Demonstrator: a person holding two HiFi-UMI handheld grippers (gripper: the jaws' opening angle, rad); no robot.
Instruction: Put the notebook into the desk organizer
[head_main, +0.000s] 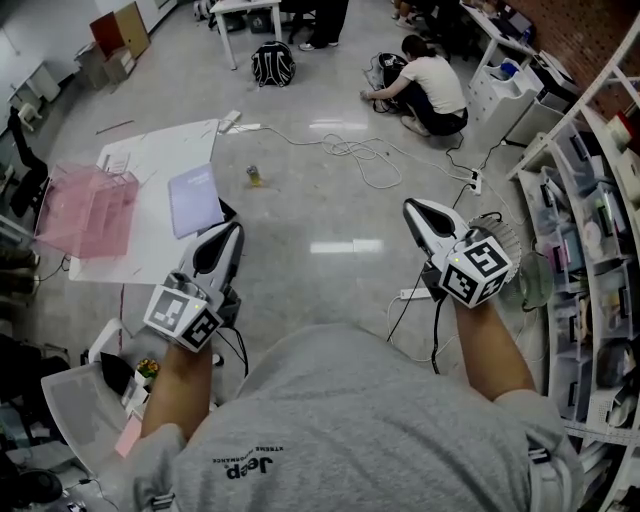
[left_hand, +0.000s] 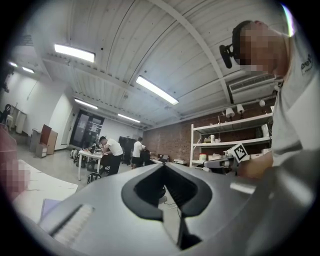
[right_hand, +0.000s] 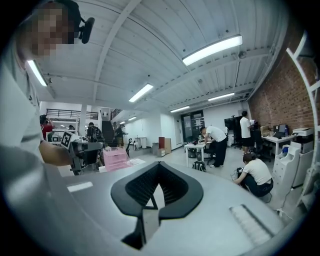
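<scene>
A lavender notebook (head_main: 195, 198) lies flat on the white table (head_main: 150, 150) at the left. Further left on that table stands the pink see-through desk organizer (head_main: 88, 208), which also shows in the right gripper view as the organizer (right_hand: 116, 157). My left gripper (head_main: 235, 230) hovers just right of the notebook, level, its jaws shut with nothing between them (left_hand: 164, 166). Well off to the right, over the floor, my right gripper (head_main: 413, 206) is held up, also shut and empty (right_hand: 159, 164). Neither gripper touches the notebook.
A person (head_main: 425, 90) sits on the floor at the back amid loose cables (head_main: 360, 155). A backpack (head_main: 272, 63) and a small can (head_main: 254, 176) sit on the floor. Stocked shelves (head_main: 590, 240) line the right side. A white mesh basket (head_main: 75, 410) stands at the lower left.
</scene>
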